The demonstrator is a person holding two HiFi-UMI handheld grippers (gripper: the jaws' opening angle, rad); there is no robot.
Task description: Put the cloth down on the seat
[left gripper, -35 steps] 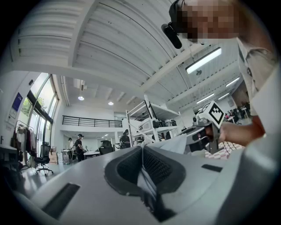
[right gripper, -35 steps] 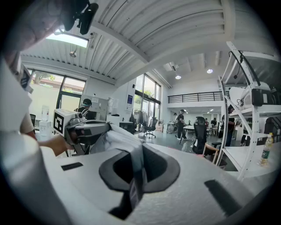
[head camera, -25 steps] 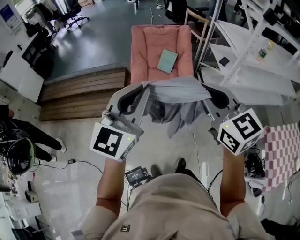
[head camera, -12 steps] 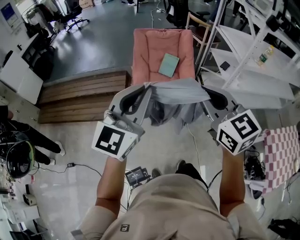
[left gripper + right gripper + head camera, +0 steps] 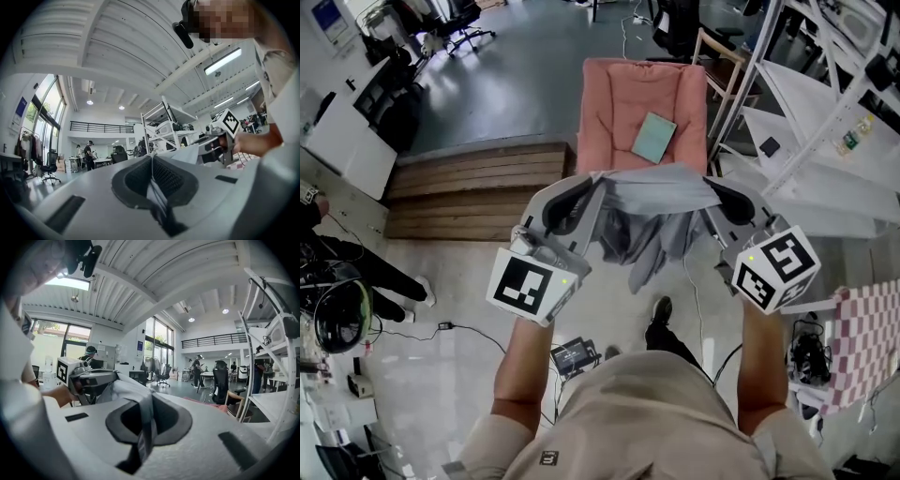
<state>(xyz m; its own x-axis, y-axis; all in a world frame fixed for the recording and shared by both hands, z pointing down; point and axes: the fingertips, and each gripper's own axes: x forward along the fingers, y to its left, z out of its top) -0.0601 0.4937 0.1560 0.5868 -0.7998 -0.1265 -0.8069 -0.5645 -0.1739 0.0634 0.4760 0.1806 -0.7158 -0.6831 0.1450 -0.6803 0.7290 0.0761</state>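
The person (image 5: 656, 412) has stepped forward, bringing the cloth (image 5: 656, 199) nearer the pink seat (image 5: 614, 108). Left claw (image 5: 597, 180) and right claw (image 5: 709, 185) each clench a top corner. The cloth hangs between them, not yet over the seat, where a book (image 5: 654, 138) lies.

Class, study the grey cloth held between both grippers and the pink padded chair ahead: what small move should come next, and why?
Probably carry it forward, level. The left gripper and right gripper are both shut on the grey cloth, which hangs over the floor, short of the pink padded chair, whose seat bears a teal booklet.
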